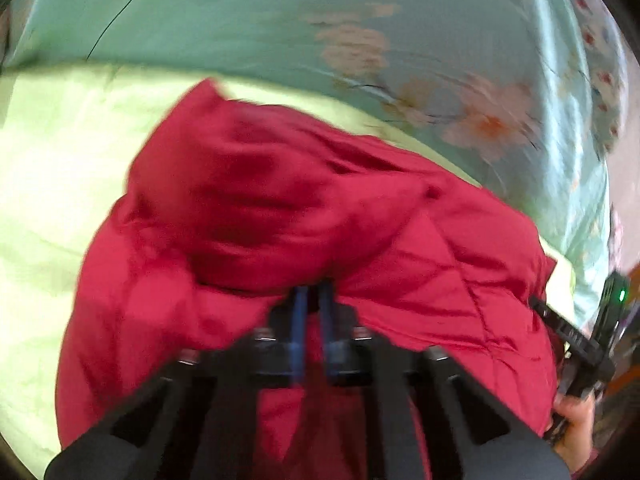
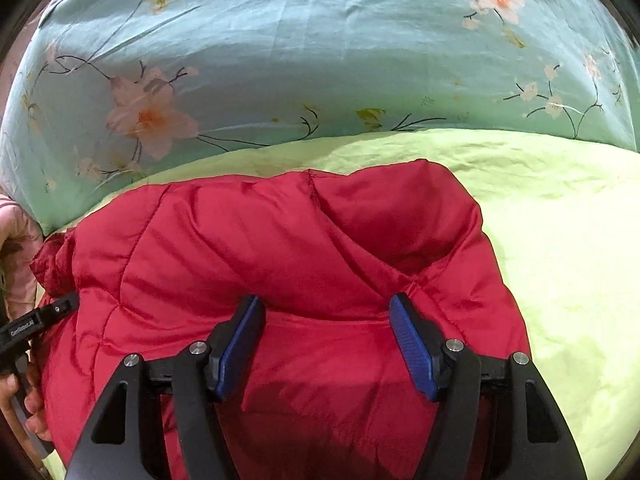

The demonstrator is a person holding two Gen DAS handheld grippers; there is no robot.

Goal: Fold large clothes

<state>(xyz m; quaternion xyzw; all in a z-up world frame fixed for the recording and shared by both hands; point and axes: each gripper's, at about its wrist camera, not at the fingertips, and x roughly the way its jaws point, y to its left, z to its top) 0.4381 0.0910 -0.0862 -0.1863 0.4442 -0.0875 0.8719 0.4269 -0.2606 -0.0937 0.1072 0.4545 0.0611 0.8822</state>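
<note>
A padded red jacket (image 1: pixel 280 200) lies bunched on a light green sheet (image 1: pixel 60 160), its hood folded over the body. My left gripper (image 1: pixel 314 294) is shut, and its blue-padded tips are tucked into the fold under the hood, pinching the fabric. In the right wrist view the same red jacket (image 2: pixel 280 240) fills the middle. My right gripper (image 2: pixel 326 300) stands open just over a ridge of the jacket, with the blue pads (image 2: pixel 412 344) wide apart and nothing squeezed between them. Each gripper shows at the edge of the other's view.
A teal quilt with pink flowers (image 2: pixel 320 40) lies heaped behind the jacket, along the far side of the green sheet (image 2: pixel 560 220). A hand (image 1: pixel 576 420) holds the right gripper's handle at the right edge. Another hand (image 2: pixel 24 400) is at the left edge.
</note>
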